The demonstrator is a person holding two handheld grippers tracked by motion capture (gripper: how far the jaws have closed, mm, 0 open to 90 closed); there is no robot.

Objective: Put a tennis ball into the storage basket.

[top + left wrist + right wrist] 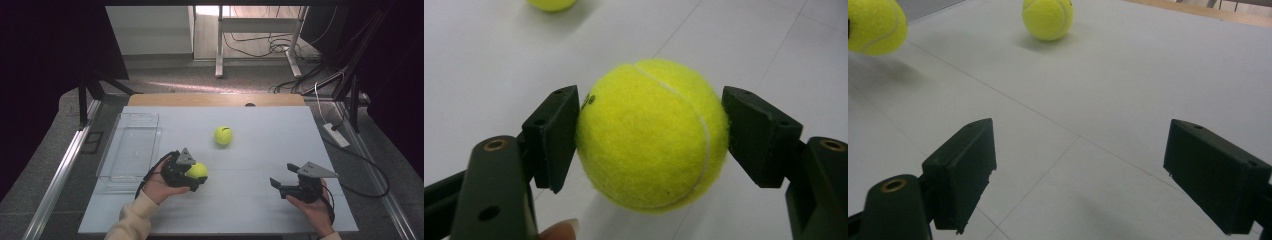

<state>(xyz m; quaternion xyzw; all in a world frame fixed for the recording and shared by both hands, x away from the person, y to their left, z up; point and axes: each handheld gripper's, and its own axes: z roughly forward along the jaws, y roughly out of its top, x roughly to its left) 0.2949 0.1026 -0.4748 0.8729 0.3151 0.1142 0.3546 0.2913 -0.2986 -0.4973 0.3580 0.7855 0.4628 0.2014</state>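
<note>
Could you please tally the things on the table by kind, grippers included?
Tennis balls: 2, one clamped in the left gripper at, one loose at.
Clear plastic bins: 1, nothing inside.
Grippers: 2, the right gripper open and holding nothing.
Total: 5

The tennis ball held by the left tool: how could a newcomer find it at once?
Start at the clear plastic tray on the white table's left side. Just right of its near end, the left tool grips a tennis ball; the other ball lies free, farther back.
</note>
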